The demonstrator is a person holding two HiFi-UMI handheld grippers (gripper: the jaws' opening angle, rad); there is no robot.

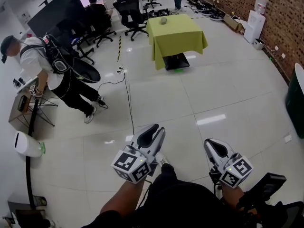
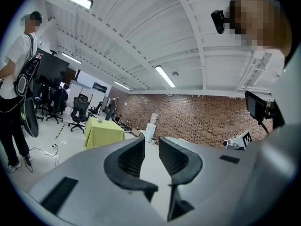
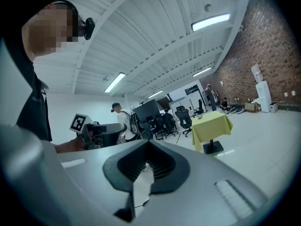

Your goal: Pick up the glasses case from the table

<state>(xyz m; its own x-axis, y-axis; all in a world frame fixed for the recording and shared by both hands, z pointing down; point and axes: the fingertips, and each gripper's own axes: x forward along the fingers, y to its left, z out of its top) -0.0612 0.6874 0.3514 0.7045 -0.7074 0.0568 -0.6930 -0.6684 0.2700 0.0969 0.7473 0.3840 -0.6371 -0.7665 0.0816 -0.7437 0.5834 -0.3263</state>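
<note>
glasses case (image 1: 163, 20) on green-clothed table (image 1: 180, 38)

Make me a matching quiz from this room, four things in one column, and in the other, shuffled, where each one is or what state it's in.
Things:
1. glasses case
2. water dispenser
3. office chair
4. right gripper

Place or state:
A. black, left of the table in the head view
B. lying on the yellow-green table
C. standing against the brick wall
D. jaws together, nothing between them

Pairs: 1-B, 2-C, 3-A, 4-D
</note>
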